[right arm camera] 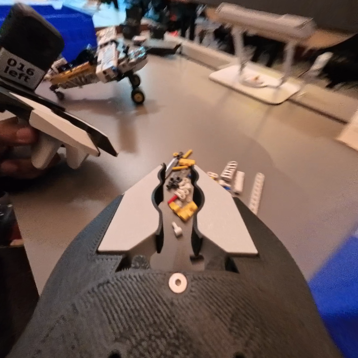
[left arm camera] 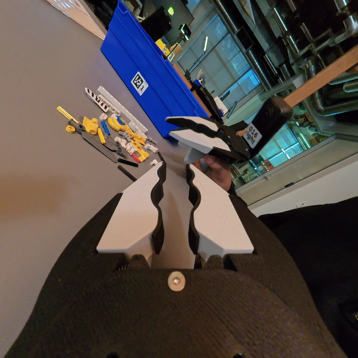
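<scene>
Scattered building pieces (right arm camera: 182, 193) lie on the counter (right arm camera: 213, 126) straight below my empty, parted right claw (right arm camera: 179, 168), while my left claw (left arm camera: 175, 166), also parted and empty, hangs off to their side.

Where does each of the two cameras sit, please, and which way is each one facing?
Left wrist view: on the left tongs, tilted, looking along the open, empty fingers over the grey table towards the toy parts and blue bin; the right tongs and a hand show ahead.
Right wrist view: on the right tongs, looking down over the same toy parts through open, empty fingers; the left tongs and a toy vehicle show beyond.
Shared: the table, the toy parts, each other's tongs.
</scene>
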`<state>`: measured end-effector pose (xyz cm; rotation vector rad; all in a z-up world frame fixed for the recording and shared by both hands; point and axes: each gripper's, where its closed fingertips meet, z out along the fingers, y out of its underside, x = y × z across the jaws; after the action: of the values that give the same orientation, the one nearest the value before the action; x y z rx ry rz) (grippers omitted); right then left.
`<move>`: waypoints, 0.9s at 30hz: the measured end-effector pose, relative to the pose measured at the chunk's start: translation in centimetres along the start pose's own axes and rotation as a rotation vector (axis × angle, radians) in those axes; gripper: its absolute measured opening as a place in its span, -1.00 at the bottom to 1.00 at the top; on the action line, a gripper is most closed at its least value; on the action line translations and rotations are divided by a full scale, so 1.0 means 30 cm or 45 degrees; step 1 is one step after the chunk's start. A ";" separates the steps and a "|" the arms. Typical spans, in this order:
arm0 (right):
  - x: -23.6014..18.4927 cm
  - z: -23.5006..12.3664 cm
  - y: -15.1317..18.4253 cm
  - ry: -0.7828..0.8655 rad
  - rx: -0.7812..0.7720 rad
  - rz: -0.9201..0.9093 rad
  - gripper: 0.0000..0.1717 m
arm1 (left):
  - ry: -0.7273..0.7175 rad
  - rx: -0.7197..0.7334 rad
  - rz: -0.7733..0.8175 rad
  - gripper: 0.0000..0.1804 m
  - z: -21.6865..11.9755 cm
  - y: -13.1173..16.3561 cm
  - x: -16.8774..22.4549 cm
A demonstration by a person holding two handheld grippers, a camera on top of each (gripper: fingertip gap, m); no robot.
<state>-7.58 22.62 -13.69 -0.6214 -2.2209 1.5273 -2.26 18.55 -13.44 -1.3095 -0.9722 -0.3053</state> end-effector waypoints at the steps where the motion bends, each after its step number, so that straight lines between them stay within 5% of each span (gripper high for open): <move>1: -0.018 0.048 0.009 -0.061 -0.072 0.016 -0.66 | 0.005 0.006 0.000 -0.82 -0.002 -0.002 0.002; 9: 0.048 0.258 0.088 0.010 -0.474 -0.018 -0.61 | 0.053 0.056 0.003 -0.81 -0.017 -0.018 0.018; 17: 0.046 0.270 0.092 -0.002 -0.476 0.053 -0.87 | 0.092 0.118 -0.004 -0.80 -0.037 -0.037 0.028; 24: 0.057 0.260 0.103 -0.013 -0.472 0.132 -0.59 | 0.097 0.119 -0.007 -0.80 -0.037 -0.037 0.028; 27: 0.050 0.268 0.122 -0.030 -0.494 0.150 -0.72 | 0.097 0.118 -0.008 -0.80 -0.036 -0.036 0.028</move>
<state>-12.59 18.38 -19.81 -0.8636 -2.5620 1.1617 -2.05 17.52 -12.04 -1.2029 -0.9161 -0.3091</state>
